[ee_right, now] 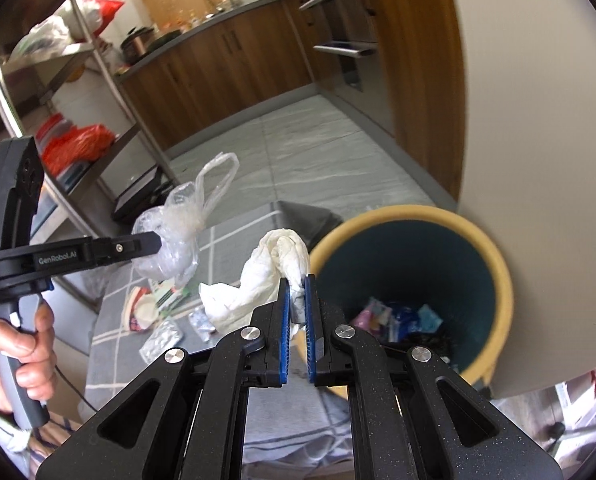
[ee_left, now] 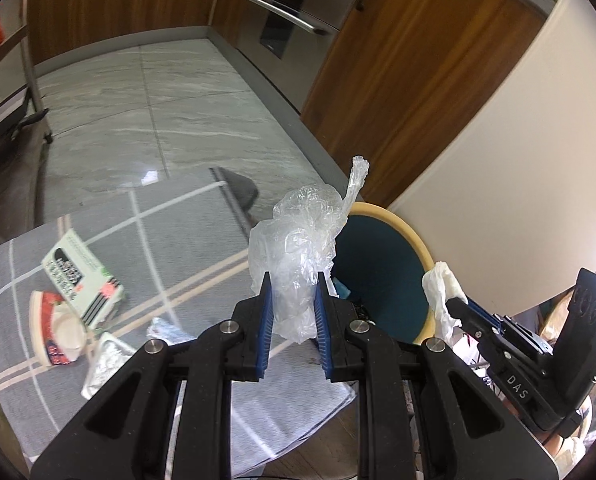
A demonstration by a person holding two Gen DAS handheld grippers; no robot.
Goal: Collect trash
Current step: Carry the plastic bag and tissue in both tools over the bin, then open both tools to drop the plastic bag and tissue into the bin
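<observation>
- Clear, crinkled plastic bag (ee_left: 298, 248) is pinched between the blue pads of the left hand-held gripper (ee_left: 293, 284); the jaws stand narrowly apart, pressed on the bunched film, and the bag's twisted handle sticks up above them.
- White crumpled tissue (ee_right: 253, 280) is clamped in the right hand-held gripper (ee_right: 296, 292), jaws closed nearly together on it, most of the wad hanging out to the left.
- Both pieces of trash are held in the air beside the bin (ee_right: 494, 264), which has a yellow rim and a dark teal inside, with coloured wrappers (ee_right: 394, 316) lying at its bottom.
- The bin stands against a pale wall panel (ee_left: 498, 140), just past the edge of a grey mat with white lines (ee_left: 177, 232).
- On the mat lie a white and green carton (ee_left: 83, 276), a red and white cup (ee_left: 57, 324) on its side, and a piece of foil (ee_left: 101, 364), close together.
- A person's hand (ee_right: 13, 352) grips the handle of the left tool.
</observation>
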